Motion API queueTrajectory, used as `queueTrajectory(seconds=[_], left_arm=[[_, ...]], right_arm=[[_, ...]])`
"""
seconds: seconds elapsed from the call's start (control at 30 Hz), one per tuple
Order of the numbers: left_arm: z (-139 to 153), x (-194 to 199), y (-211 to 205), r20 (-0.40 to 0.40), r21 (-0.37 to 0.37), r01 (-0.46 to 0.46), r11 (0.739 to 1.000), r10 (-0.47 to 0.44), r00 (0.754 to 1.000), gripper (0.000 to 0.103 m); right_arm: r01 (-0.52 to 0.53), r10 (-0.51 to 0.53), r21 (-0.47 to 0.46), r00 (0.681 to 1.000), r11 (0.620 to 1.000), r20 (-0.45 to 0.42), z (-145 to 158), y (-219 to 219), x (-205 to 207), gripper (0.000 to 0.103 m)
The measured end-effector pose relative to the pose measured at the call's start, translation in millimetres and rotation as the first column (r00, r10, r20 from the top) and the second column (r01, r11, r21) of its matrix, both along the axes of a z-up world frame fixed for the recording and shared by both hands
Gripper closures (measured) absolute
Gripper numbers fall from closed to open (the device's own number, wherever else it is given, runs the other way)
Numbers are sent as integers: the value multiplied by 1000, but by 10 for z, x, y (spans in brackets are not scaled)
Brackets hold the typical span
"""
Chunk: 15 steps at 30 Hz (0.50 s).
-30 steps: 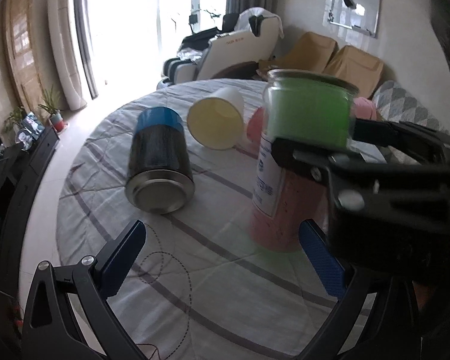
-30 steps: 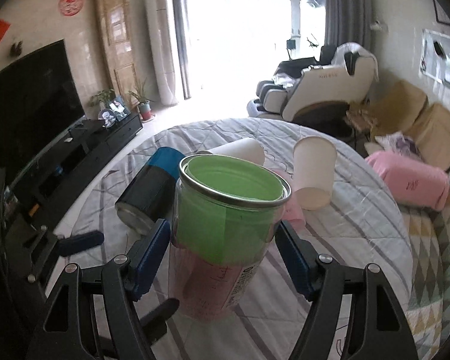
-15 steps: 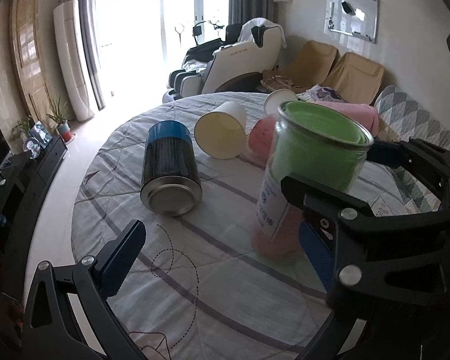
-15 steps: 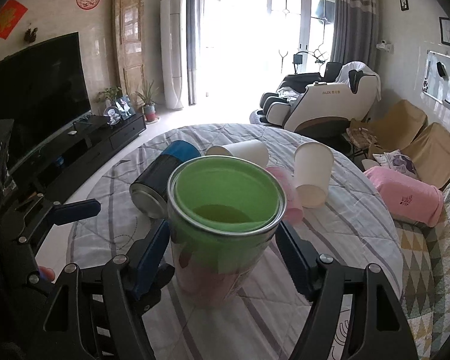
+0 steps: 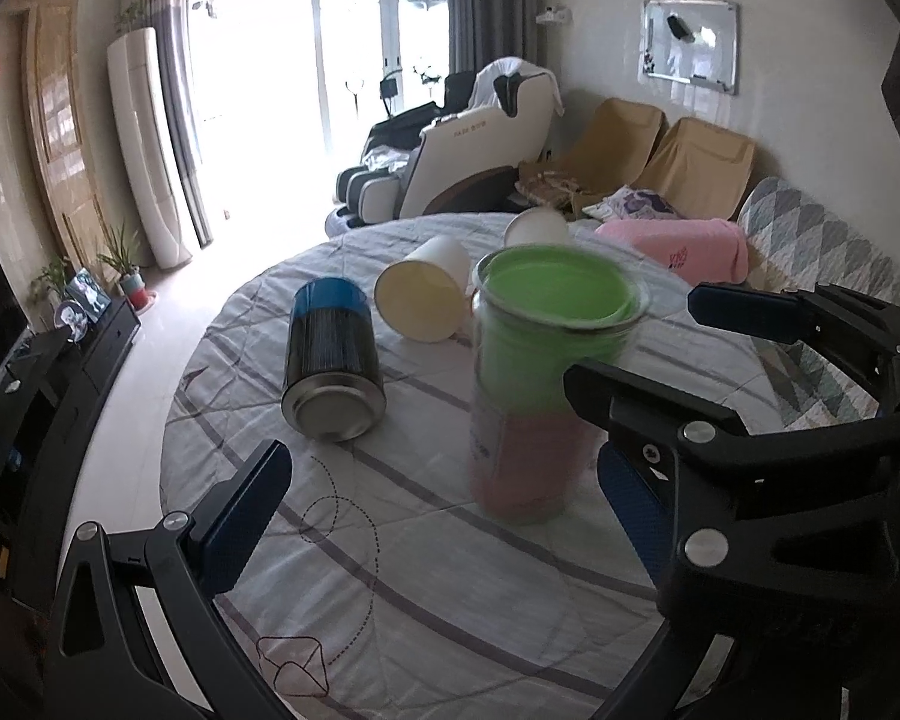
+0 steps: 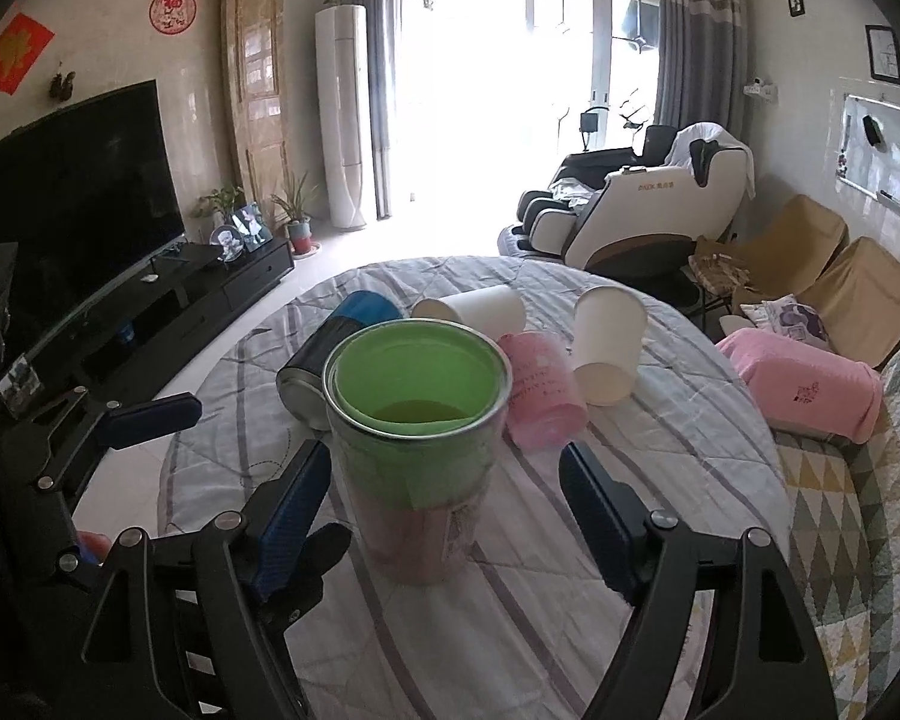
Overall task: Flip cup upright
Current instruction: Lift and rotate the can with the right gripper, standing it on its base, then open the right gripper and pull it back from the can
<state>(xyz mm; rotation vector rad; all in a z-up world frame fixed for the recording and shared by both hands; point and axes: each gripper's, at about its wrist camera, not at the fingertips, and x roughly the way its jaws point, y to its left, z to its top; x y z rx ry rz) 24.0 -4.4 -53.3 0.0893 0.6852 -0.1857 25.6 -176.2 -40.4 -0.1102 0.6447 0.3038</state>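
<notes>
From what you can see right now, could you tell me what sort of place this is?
Most likely a home living room: a television on a low stand, a massage chair by the bright balcony doors, and a cloth-covered round table.

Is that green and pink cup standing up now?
Yes, upright: the cup stands on the table, its open mouth facing up.
</notes>
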Motion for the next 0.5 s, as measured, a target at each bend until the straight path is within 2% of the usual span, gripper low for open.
queueTrajectory(seconds=[0.37, 0.5], left_arm=[[242, -296, -228, 71, 27, 11, 1000, -13, 997, 0], [315, -383, -323, 96, 57, -15, 998, 10, 995, 0]], right_arm=[[22, -23, 12, 999, 1000, 42, 187, -193, -227, 23], [28, -29, 20, 998, 999, 47, 232, -272, -276, 23]])
